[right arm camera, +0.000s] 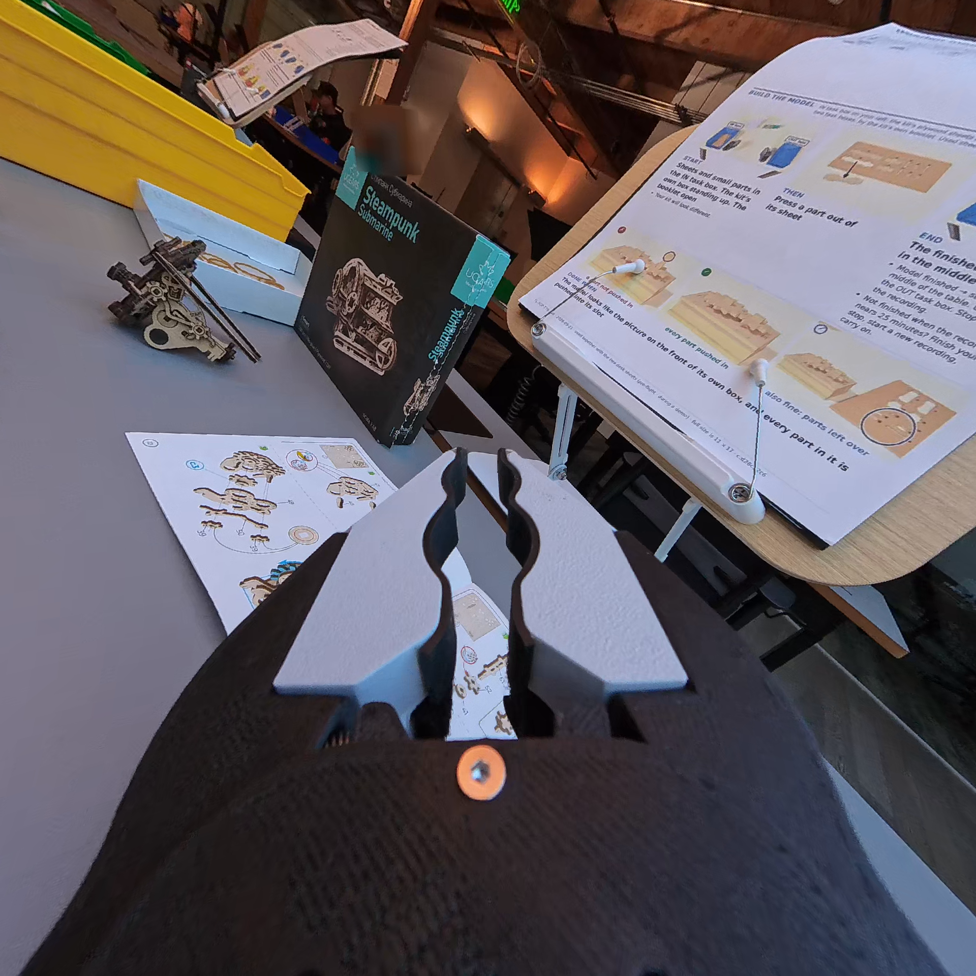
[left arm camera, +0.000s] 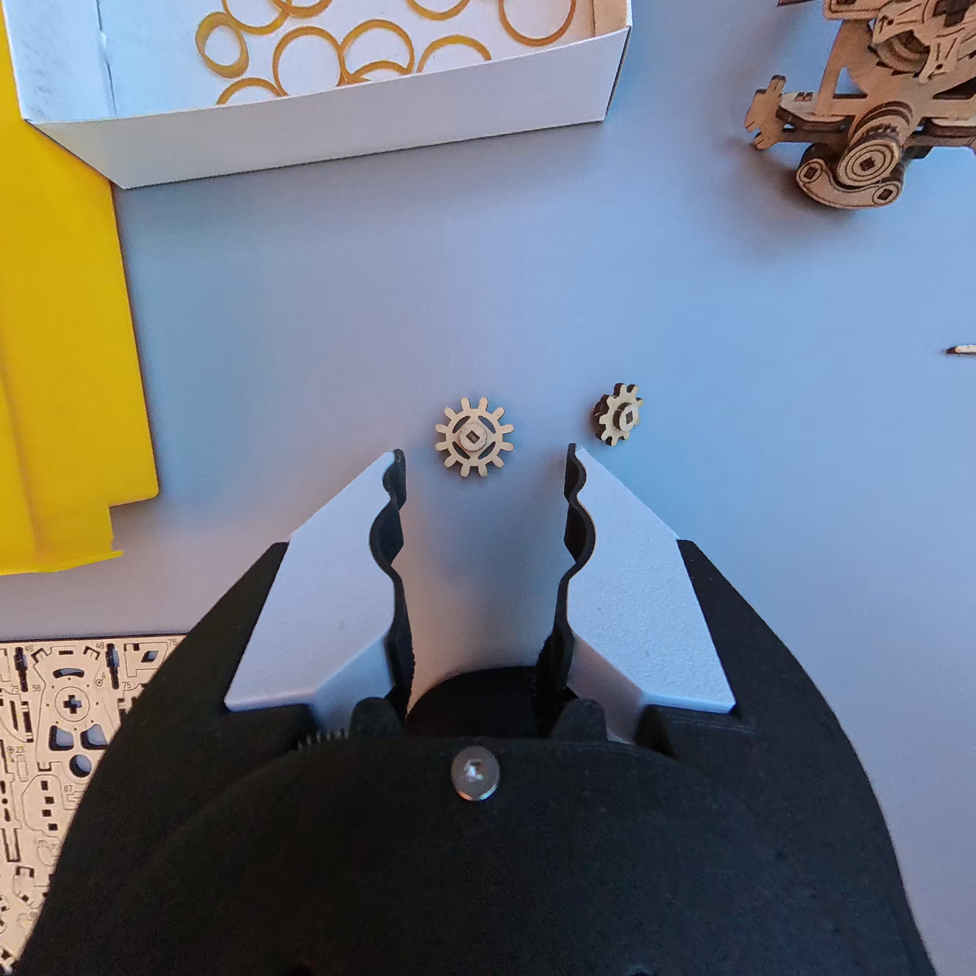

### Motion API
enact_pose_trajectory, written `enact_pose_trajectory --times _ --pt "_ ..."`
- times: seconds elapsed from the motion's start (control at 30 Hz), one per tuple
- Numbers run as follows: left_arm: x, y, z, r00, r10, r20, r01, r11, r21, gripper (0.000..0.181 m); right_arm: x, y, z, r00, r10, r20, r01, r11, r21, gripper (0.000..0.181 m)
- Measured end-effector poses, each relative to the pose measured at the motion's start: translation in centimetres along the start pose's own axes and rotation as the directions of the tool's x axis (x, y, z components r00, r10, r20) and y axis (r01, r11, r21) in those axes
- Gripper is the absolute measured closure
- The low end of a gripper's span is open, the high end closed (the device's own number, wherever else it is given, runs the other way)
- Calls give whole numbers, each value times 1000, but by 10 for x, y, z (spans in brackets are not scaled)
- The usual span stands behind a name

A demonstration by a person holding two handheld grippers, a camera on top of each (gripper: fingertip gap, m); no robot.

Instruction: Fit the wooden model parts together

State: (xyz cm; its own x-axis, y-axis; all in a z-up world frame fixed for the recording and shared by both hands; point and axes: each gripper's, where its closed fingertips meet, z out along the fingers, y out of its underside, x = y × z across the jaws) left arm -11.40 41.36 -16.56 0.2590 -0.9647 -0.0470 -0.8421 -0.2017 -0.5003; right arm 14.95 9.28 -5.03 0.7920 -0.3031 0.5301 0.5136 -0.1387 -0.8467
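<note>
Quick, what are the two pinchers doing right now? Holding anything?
Left gripper: open, empty, just short of the flat gear.
Right gripper: nearly closed, a narrow gap, holding nothing.

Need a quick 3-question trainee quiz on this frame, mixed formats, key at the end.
1. True or false: the left gripper is shut on the larger gear.
2. What fills the white box? A) screws B) rubber bands C) gears
3. Which side of the larger gear does the smaller gear lie on in the left wrist view?

Key: 1 false, it is open and holds nothing. 2 B, rubber bands. 3 right.
</note>
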Motion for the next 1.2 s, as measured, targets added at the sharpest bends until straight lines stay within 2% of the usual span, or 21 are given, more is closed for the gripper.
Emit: enact_pose_trajectory --times 0.27,0.4,0.63,0.77,0.87,0.97,1.07,1.2 --pt "1 0 5 1000 -2 1 2 1000 -6 130 0 6 1 1000 10 10 -10 1000 -23 171" --pt "3 1 4 1000 -8 -21 8 1000 -9 154 -1 6 1 1000 -6 9 6 1000 -25 171" --pt "1 2 3 1000 23 9 -23 1000 -18 154 -2 7 2 1000 -13 16 13 999 -32 172" --pt "0 -8 -7 998 46 48 -47 998 38 154 -2 7 3 1000 -10 15 11 999 -32 172" --pt "12 -28 -24 993 97 61 -104 984 145 154 -1 9 4 1000 -8 7 9 999 -38 172" --pt "48 -60 -50 966 241 92 -258 910 324 154 1 12 6 1000 -6 -10 5 998 -59 172" --pt "102 -84 -71 885 429 178 -460 753 470 154 3 15 6 1000 -7 -22 5 997 -76 172" --pt "179 -90 -73 769 593 240 -608 562 560 155 4 16 6 999 -10 -32 8 997 -83 172"
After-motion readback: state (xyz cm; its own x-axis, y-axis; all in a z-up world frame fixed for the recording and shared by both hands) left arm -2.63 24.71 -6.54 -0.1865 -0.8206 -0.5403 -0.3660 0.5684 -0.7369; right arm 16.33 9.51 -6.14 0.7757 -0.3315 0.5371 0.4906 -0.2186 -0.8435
